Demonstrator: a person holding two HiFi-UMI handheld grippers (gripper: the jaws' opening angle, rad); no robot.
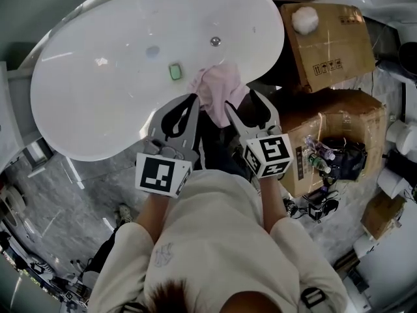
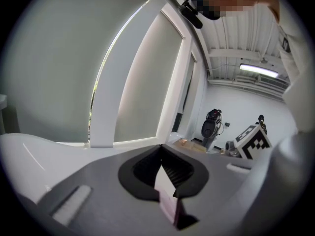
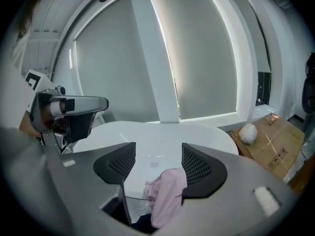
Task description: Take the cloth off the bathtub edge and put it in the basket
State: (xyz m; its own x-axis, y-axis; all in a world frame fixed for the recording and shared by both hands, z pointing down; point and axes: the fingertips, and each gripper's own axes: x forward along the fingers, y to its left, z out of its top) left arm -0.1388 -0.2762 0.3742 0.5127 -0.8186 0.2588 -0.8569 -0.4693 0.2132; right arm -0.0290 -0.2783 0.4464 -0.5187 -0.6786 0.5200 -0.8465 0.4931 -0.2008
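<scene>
From the head view we look down on a grey marbled floor with a white bathtub filling the upper left of the frame and cardboard boxes stacked at the upper right. The pink cloth hangs over the tub's near edge, just above centre. The left gripper points at the cloth's left border, and the right gripper straddles its lower right part.

In the left gripper view, a tall window with pale blinds fills the background. Here we see the jaws closed, pads meeting at the tips. A pale pinkish sliver shows in the slit, and we cannot tell whether it is pinched.

In the right gripper view, the same blinds stand behind the tub. The jaws stand apart, and the cloth lies between them at lower centre, against the right pad, ungripped.
</scene>
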